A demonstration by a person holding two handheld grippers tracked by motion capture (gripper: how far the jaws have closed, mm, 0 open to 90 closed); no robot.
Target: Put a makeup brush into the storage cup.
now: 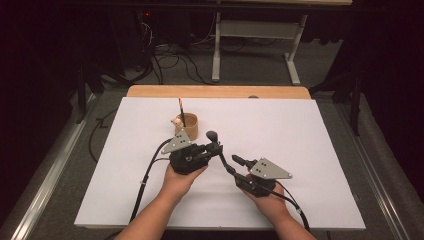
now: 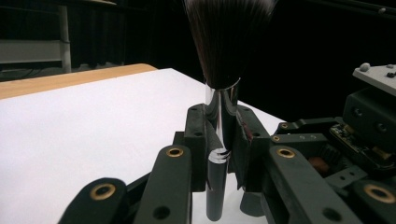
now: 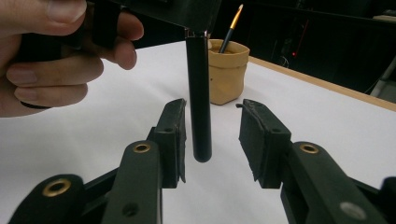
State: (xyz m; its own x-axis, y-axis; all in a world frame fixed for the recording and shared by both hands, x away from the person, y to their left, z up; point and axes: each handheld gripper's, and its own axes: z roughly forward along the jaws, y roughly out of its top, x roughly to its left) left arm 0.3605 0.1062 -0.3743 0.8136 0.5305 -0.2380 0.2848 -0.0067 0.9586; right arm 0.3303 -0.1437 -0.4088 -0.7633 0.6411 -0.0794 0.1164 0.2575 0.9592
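1. Left gripper [image 1: 212,146] is clenched on the makeup brush [image 2: 223,56]: in the left gripper view both pads press the shiny metal ferrule, bristles fanning up toward 12 o'clock, the dark handle hanging toward 6 o'clock.
2. Right gripper [image 3: 212,135] stands released; its jaws are parted, with the brush's black handle [image 3: 198,93] between them, close to the left pad but not pinched, the right pad well apart from it.
3. From the high view, the brush sits near the middle of the white table [image 1: 310,150], with the right gripper [image 1: 239,167] at about 4 o'clock from the left one.
4. At 11 o'clock from the left gripper stands a tan pottery cup [image 1: 188,126], a thin striped brush [image 1: 181,111] already upright in it and a small pale figure [image 1: 176,121] touching its side.
5. Judging progress: the makeup brush is lifted and carried by the left gripper alone, looking like a hand-over just finished, so roughly halfway.
6. Left to do, as I read it: bring the brush over the cup, lower the handle in beside the thin brush, and let go.
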